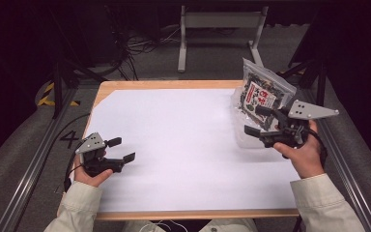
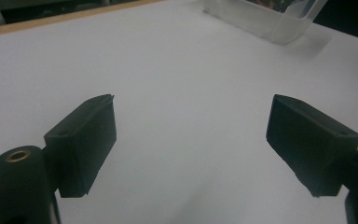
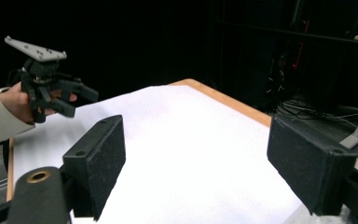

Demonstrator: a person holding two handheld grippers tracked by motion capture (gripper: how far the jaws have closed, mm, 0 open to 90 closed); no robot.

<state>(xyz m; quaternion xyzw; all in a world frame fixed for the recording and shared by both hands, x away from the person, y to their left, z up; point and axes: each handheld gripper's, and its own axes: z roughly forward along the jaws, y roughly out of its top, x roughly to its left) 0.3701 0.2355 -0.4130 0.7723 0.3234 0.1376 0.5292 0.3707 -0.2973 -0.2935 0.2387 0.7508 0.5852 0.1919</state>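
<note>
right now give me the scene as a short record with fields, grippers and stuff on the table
surface: table under a white sheet
item: snack bag standing in a clear tray, far right corner
left gripper: open, nothing between the jaws, near left of sheet
right gripper: open, nothing between the jaws, beside the tray and bag

You were working in a lab-style recording setup, not a home. Your bench was a wooden top covered with a white sheet, flanked by metal rails on grey carpet. Black drapes darkened the surroundings, loose cables lay tangled on the floor behind, and yellow-black hazard tape marked the floor at your left.
</note>
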